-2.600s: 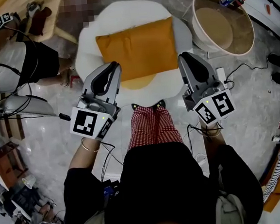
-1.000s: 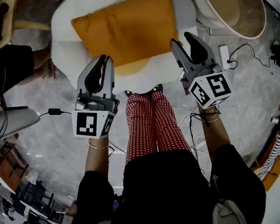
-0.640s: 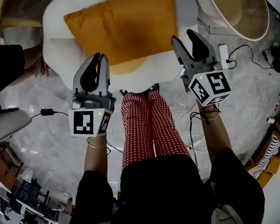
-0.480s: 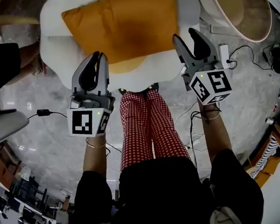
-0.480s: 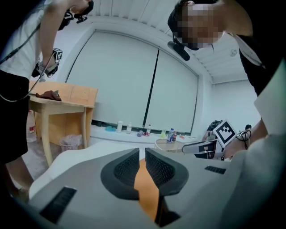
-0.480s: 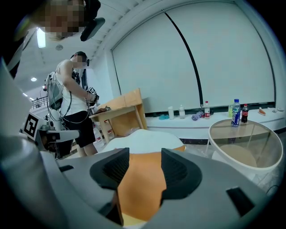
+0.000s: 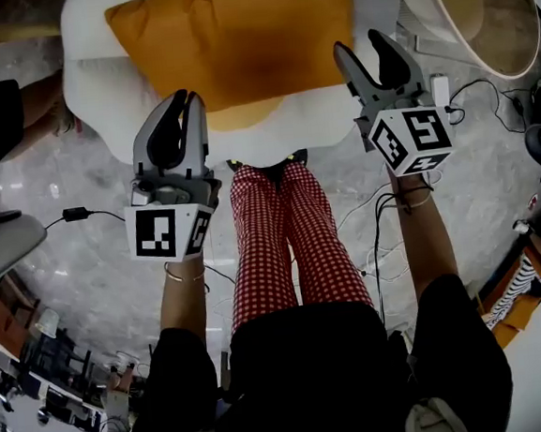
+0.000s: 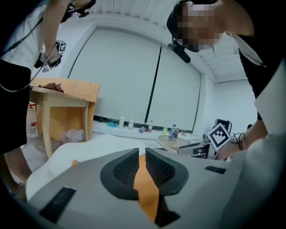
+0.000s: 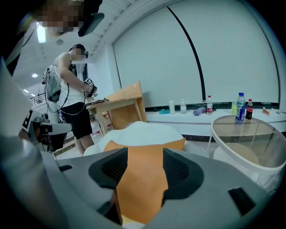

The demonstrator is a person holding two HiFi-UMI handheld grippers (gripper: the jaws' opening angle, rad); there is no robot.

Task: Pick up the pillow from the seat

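White padded seat (image 7: 99,80) — orange pillow (image 7: 236,39) lies flat on it, covering most of the top. A paler yellow pad (image 7: 234,118) shows under the pillow's near edge. Seat stands on grey marbled floor (image 7: 96,263); black cables (image 7: 379,248) & a small adapter (image 7: 75,215) lie on the floor either side of the person's legs. Round glass-top table (image 9: 259,127) to the rt of the seat — two bottles (image 9: 240,107) upright on it.

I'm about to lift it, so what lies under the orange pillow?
The orange pillow lies on the white seat. A yellow cushion sticks out from under its near edge. How far it runs beneath is covered.
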